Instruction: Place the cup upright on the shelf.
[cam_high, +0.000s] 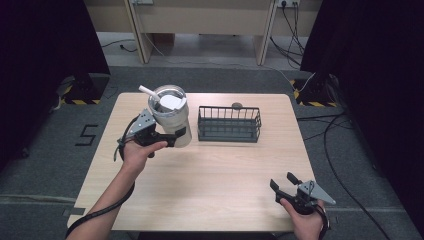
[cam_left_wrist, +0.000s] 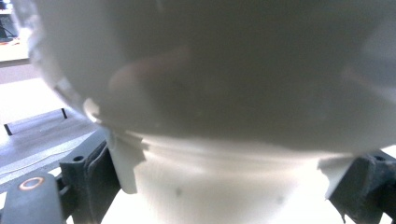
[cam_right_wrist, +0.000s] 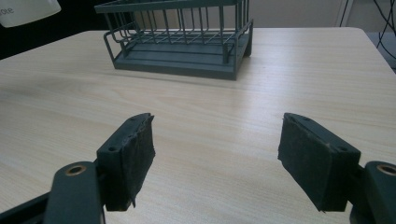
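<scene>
A cream tumbler with a clear lid and a white straw is held up over the table's left rear. My left gripper is shut on its lower body. In the left gripper view the tumbler looms close and blurred, its narrow base wedged between the two jaws. A dark wire basket stands just right of the tumbler, and it looks empty. My right gripper is open near the table's front right corner, with nothing between its pads. The basket lies ahead of it.
A small dark round thing sits behind the basket near the table's rear edge. Cables trail over the floor to the right. Dark curtains stand on both sides. A wooden bench frame stands beyond the table.
</scene>
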